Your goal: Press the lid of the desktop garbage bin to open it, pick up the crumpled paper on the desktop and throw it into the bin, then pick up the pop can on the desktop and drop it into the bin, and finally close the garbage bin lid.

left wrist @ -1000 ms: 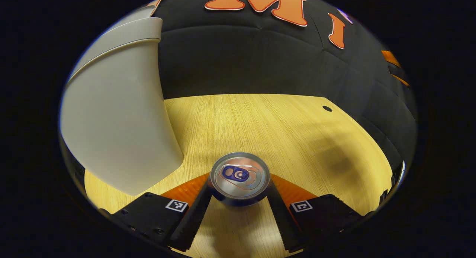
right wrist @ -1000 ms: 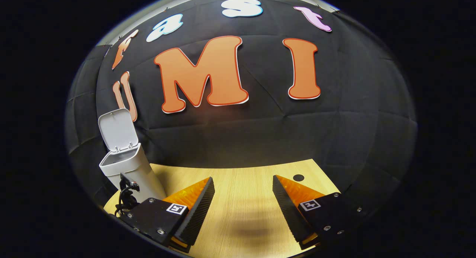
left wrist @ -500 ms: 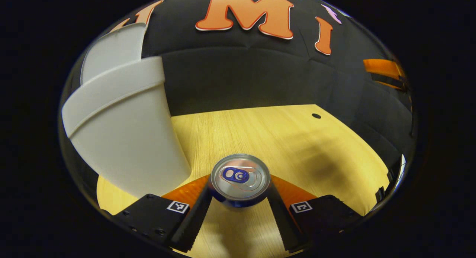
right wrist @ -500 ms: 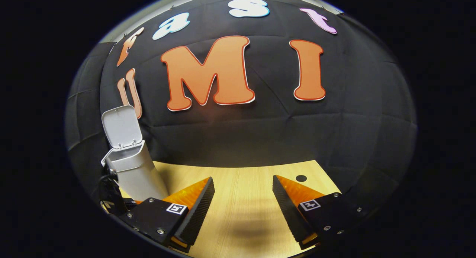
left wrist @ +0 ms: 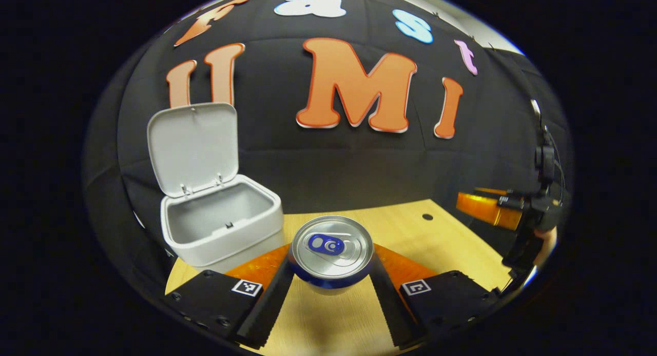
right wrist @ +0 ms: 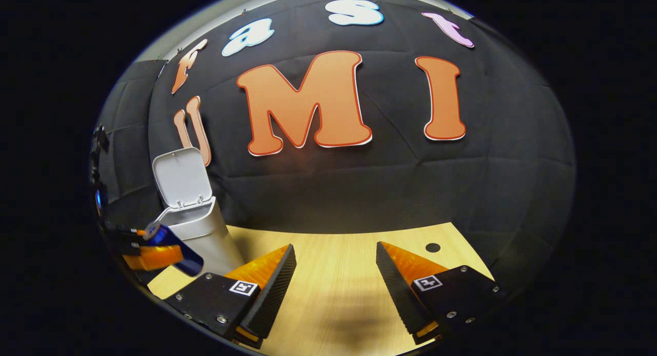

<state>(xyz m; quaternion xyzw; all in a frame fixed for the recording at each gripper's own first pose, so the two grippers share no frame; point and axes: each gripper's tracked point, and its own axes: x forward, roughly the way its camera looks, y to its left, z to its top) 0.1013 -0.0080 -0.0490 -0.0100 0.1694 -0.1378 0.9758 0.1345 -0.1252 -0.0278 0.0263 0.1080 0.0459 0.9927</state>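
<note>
In the left gripper view my left gripper (left wrist: 331, 274) is shut on a blue pop can (left wrist: 332, 253), whose silver top faces the camera. The can hangs above the wooden desktop (left wrist: 410, 233). The white garbage bin (left wrist: 226, 228) stands to the left with its lid (left wrist: 194, 146) raised, and I see into its upper part. In the right gripper view my right gripper (right wrist: 336, 274) is open over the desktop (right wrist: 333, 263) with nothing between its fingers. The bin (right wrist: 197, 228) is at the far left there, with the can (right wrist: 174, 249) held in the left gripper (right wrist: 154, 256) in front of it.
The black cloth wall closes off the back of the desktop. A small dark hole (left wrist: 427, 217) lies near the desktop's far right corner, and shows as a hole (right wrist: 432, 247) in the right gripper view too. The right gripper (left wrist: 493, 210), held by a hand, is at the right edge.
My left gripper has lifted the can up from near the desktop to about the height of the bin's rim, so the open bin and lid now show from above. The right gripper barely moved.
</note>
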